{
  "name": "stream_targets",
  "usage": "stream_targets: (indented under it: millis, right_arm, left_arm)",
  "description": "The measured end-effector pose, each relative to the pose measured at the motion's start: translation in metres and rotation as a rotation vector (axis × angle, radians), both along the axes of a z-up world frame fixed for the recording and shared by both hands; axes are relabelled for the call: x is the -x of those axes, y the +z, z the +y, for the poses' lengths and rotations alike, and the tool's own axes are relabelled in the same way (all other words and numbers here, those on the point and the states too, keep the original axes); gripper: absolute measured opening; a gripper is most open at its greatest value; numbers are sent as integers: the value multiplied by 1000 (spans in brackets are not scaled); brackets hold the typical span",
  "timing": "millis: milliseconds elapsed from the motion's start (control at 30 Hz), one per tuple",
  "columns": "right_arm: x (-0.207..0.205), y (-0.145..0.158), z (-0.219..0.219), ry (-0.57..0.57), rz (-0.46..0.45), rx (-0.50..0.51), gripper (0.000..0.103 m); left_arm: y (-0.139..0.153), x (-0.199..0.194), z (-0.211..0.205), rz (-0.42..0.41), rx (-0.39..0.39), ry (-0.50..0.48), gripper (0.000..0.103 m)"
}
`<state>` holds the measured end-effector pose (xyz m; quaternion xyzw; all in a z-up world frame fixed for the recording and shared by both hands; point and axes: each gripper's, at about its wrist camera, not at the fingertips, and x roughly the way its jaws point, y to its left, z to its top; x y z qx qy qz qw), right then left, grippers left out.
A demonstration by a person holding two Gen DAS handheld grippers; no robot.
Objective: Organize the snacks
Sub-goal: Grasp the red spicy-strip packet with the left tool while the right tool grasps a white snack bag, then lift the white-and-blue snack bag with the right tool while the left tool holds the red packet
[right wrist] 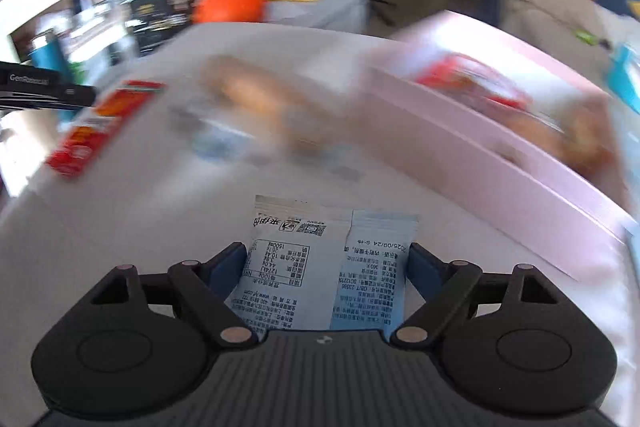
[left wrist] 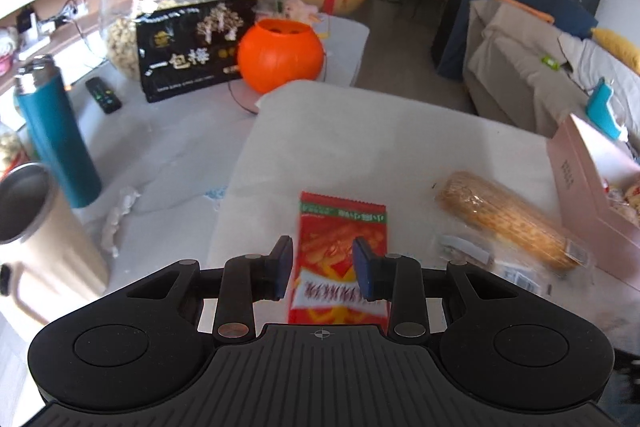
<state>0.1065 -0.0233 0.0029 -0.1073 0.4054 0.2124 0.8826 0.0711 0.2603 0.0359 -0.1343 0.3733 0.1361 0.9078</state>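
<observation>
Left wrist view: the left tool (left wrist: pixel 323 262) grips a red snack packet (left wrist: pixel 340 259) above the white worktop (left wrist: pixel 360 147), beside a wrapped biscuit roll (left wrist: pixel 508 221). The right tool (right wrist: pixel 327 273) clamps a pale blue sachet (right wrist: pixel 328 267) (printed back showing) near the pink box (right wrist: pixel 480 163).

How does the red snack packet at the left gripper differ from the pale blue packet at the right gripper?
The red snack packet is bright red and narrow; the pale blue packet is pale, wider and shows small black print. The red one sits in a narrower jaw gap. Both are flat sealed packets between gripper fingers.
</observation>
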Motion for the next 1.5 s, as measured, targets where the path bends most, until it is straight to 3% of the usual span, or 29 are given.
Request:
stream_targets:
  millis: [200, 333, 467, 667, 800, 900, 1100, 1167, 1233, 1500]
  right_arm:
    - [1, -9, -57, -119, -27, -55, 88]
    - [9, -19, -55, -130, -102, -65, 92]
    - [8, -18, -55, -133, -99, -74, 94]
    - [4, -18, -52, -135, -103, -72, 94]
    - [5, -18, -51, -136, -104, -71, 94]
    - [5, -18, -50, -138, -104, -70, 95]
    - [6, -19, -49, -142, -106, -69, 95]
    - [6, -19, -49, -142, -106, -69, 95]
    - [6, -19, -49, -143, -106, -69, 95]
    - [6, -19, -48, -145, -105, -69, 95]
  left_arm:
    - [-8, -18, -30, 12, -89, -90, 45]
    - [-6, -11, -49, 24, -45, -206, 48]
    - [-3, 1, -62, 32, 16, -304, 48]
    - [12, 17, -71, 44, -76, -235, 47]
    - [16, 13, -64, 39, -36, -178, 46]
    - [1, 4, -73, 101, -36, -198, 47]
    - [-8, -6, -90, 98, -47, -237, 57]
    - [-13, -10, -94, 111, -62, -260, 69]
    - [-16, -13, -102, 115, -108, -287, 74]
    - [-19, -18, -106, 103, -114, -291, 79]
